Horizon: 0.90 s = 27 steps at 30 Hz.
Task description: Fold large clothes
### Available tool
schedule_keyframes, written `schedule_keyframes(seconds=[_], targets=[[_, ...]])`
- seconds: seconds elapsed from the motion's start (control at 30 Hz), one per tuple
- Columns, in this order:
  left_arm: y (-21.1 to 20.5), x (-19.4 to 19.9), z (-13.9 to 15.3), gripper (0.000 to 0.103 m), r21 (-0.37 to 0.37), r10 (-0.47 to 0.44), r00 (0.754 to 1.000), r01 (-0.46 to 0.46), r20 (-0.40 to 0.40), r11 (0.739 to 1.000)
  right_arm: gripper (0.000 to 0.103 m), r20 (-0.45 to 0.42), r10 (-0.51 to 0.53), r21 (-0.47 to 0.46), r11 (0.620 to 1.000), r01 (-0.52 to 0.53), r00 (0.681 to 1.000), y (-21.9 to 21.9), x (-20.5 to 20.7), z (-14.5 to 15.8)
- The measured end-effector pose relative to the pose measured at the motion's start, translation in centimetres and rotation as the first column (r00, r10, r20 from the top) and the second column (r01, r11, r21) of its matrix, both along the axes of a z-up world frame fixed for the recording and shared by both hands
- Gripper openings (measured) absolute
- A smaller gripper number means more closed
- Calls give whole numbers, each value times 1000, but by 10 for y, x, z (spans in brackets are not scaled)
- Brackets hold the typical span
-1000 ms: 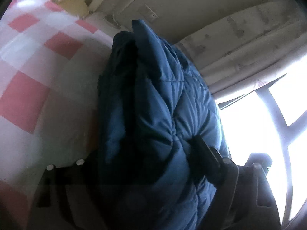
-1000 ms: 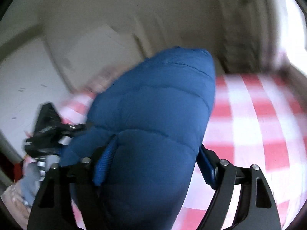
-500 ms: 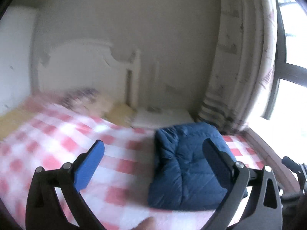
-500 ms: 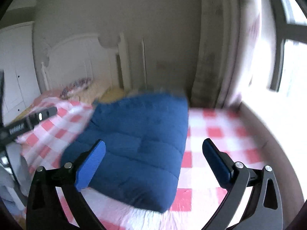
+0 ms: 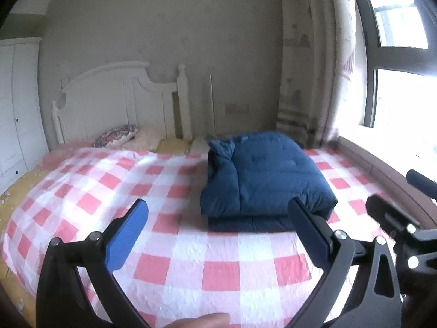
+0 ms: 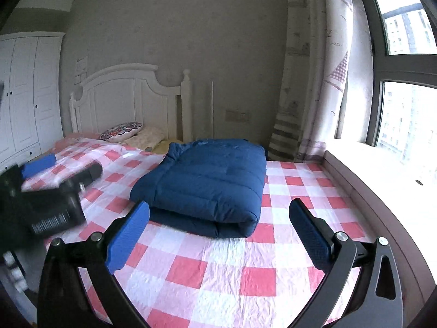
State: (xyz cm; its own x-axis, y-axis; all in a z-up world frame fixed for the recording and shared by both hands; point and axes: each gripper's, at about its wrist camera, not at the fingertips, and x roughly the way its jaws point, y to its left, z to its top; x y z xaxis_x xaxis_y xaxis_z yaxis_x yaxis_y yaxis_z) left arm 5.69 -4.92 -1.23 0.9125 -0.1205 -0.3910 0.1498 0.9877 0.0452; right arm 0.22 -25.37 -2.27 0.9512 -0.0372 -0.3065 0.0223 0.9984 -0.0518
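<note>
A blue quilted padded garment (image 5: 267, 177) lies folded into a thick rectangular bundle on the red-and-white checked bedspread (image 5: 191, 259). It also shows in the right wrist view (image 6: 207, 186). My left gripper (image 5: 218, 232) is open and empty, held back from the bundle's near edge. My right gripper (image 6: 218, 232) is open and empty, also short of the bundle. The left gripper shows blurred at the left of the right wrist view (image 6: 49, 191). The right gripper's body shows at the right edge of the left wrist view (image 5: 396, 224).
A white headboard (image 5: 117, 101) and pillows (image 5: 117, 136) stand at the bed's far end. A white wardrobe (image 6: 24, 95) is at the left. A curtain (image 6: 308, 82), window sill (image 6: 382, 172) and window run along the right side.
Both grippers let go of the blue garment and pulled back from it. The garment now lies folded on the bed, and both jaws stand open.
</note>
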Motion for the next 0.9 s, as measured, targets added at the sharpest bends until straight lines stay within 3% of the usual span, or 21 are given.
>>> schedule_keyframes(seconds=[0.9], targets=[[5, 1, -6, 101, -18, 8, 1000, -9, -19, 1000, 98, -30, 5, 40, 999, -4, 1000, -2, 7, -11]])
